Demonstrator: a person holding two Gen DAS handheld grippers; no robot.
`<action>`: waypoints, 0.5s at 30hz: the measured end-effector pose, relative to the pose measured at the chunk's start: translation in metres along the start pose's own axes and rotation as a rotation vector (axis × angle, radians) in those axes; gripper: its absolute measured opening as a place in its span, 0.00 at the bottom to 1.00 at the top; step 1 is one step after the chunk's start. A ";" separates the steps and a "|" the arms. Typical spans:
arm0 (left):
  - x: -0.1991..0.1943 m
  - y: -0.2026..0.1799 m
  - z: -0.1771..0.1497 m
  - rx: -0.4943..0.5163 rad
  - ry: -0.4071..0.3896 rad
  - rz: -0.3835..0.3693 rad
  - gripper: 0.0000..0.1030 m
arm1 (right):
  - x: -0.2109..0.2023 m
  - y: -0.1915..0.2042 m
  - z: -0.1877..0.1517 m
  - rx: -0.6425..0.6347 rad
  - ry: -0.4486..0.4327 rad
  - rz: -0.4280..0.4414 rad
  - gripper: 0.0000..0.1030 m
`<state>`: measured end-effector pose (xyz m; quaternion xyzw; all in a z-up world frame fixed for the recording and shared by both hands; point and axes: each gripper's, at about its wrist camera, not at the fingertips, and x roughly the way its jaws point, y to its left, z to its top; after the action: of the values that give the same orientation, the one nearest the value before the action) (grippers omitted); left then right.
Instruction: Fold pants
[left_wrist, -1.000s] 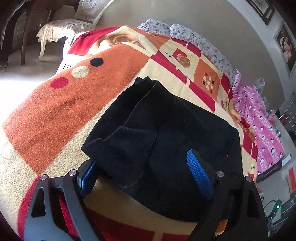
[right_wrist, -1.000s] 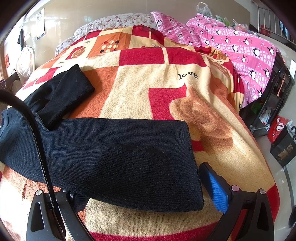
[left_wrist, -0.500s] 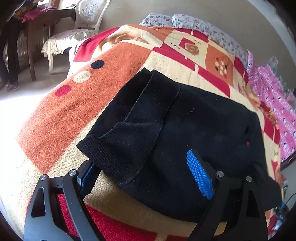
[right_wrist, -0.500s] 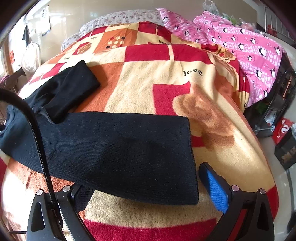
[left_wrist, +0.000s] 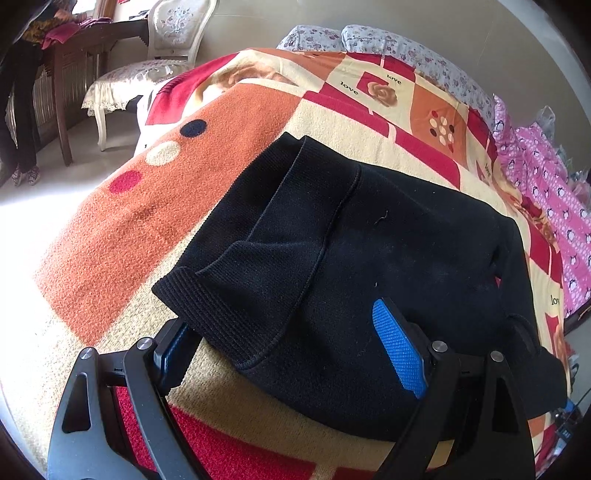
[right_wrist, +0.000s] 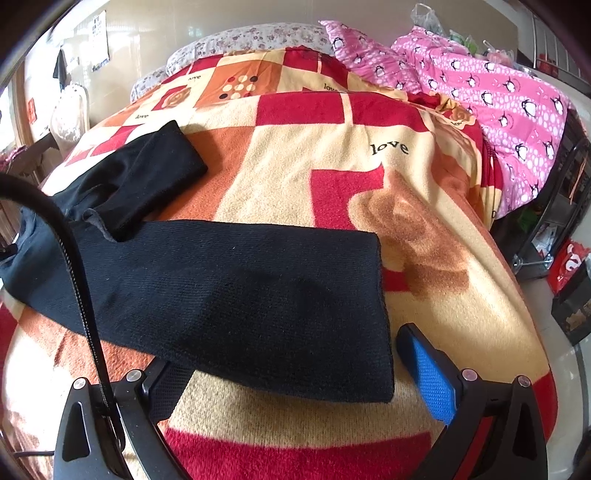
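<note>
Pants (left_wrist: 388, 258) black knit, spread on blanket (left_wrist: 122, 229) of bed, just ahead of both grippers. Left gripper (left_wrist: 288, 343) wide open, waistband corner lying between its fingers, nothing pinched. Right gripper (right_wrist: 295, 373) likewise agape, leg cuff (right_wrist: 373, 314) between fingers, unheld. Risks: shut fingers catch fuzzy blanket with knit; single layer grabbed, fold skews; other leg (right_wrist: 147, 173), splayed far-left of right gripper, drags crooked.

– What's round me? Bed w/ a red, orange & cream blanket (left_wrist: 229, 122), floral pillows (left_wrist: 369, 35) at the head, pink penguin quilt (right_wrist: 517, 96) beside it.
– Rest of the rm?
– Pale wall (left_wrist: 480, 44), white chair (left_wrist: 147, 70) nr a dark wood table (left_wrist: 74, 44), strong sun on the floor (left_wrist: 33, 192).
</note>
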<state>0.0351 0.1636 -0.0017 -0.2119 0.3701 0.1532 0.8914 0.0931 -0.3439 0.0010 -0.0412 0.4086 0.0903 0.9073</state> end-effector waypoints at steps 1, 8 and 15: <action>0.000 -0.001 0.000 0.001 0.000 0.000 0.87 | -0.001 0.000 0.000 -0.015 0.007 0.005 1.00; -0.001 0.000 0.000 -0.003 -0.002 -0.011 0.87 | -0.038 -0.047 -0.007 0.168 0.023 0.187 0.87; -0.001 0.000 0.000 -0.002 -0.002 -0.008 0.87 | -0.038 -0.108 -0.032 0.540 0.023 0.504 0.87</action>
<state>0.0344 0.1636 -0.0011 -0.2140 0.3682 0.1499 0.8923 0.0665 -0.4597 0.0084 0.3005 0.4253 0.1993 0.8301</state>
